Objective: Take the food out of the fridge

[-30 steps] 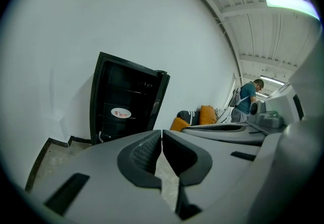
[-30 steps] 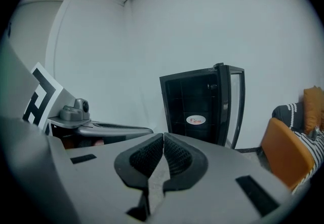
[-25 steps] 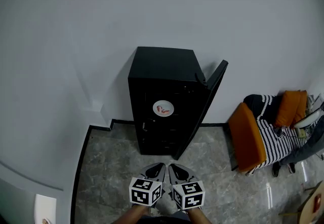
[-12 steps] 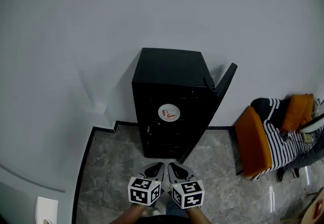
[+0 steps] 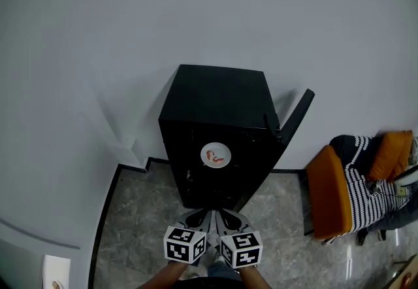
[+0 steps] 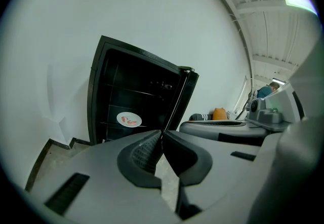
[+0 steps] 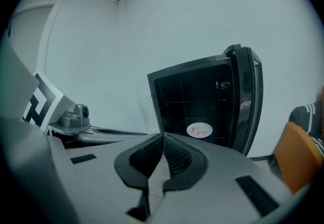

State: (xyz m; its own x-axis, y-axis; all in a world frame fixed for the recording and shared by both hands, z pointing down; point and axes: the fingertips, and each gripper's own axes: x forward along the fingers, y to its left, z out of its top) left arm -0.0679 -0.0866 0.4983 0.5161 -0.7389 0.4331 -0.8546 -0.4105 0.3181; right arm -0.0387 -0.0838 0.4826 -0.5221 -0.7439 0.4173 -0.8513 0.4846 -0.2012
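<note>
A small black fridge (image 5: 215,108) stands against the white wall with its door (image 5: 294,121) swung open to the right. On a shelf inside lies a white plate with reddish food (image 5: 215,155), also visible as the plate (image 6: 128,119) and the plate (image 7: 199,129) in the two gripper views. My left gripper (image 5: 204,218) and right gripper (image 5: 222,218) sit side by side just in front of the fridge's foot, both shut and empty, well short of the plate. The left gripper (image 6: 162,132) and right gripper (image 7: 163,136) show their pads pressed together.
An orange chair (image 5: 330,193) with a striped cloth (image 5: 364,176) and an orange cushion (image 5: 390,153) stands to the right. A person's leg (image 5: 392,212) shows at the right edge. Grey marble floor (image 5: 137,216) lies in front, with a black skirting line (image 5: 104,209) at left.
Both grippers and the head have moved toward the fridge, which now looks larger and nearer. The grippers stay shut side by side.
</note>
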